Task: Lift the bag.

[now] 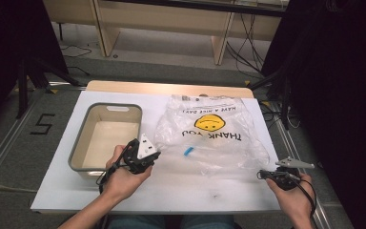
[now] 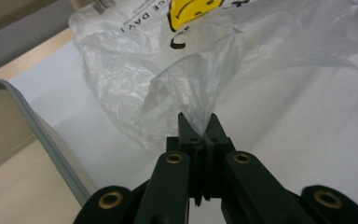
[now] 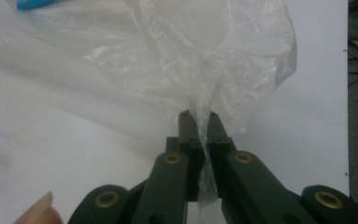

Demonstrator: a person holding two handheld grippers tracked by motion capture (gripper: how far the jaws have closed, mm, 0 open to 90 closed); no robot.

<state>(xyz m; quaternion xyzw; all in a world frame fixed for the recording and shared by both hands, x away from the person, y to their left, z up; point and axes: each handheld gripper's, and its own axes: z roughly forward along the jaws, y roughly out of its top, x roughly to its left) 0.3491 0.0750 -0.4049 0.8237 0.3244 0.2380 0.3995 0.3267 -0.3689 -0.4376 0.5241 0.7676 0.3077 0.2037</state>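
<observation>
The clear plastic bag [image 1: 209,138] with the yellow smiley lies spread on the white tabletop [image 1: 181,188], just beside the grey tub [image 1: 76,148], and a small blue thing [image 1: 187,151] is inside it. The left hand-held gripper [image 2: 196,122] is closed tight on a pinch of the bag's near left edge. The right hand-held gripper [image 3: 199,120] pinches the near right edge in the same way, probably so that both corners can be lifted together and the bag does not fold or slide.

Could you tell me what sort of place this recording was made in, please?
Probably a lab or recording studio rather than a home: the white table is flanked by black curtains, cables trail over the floor, and a taped number marks the floor beside it.
</observation>
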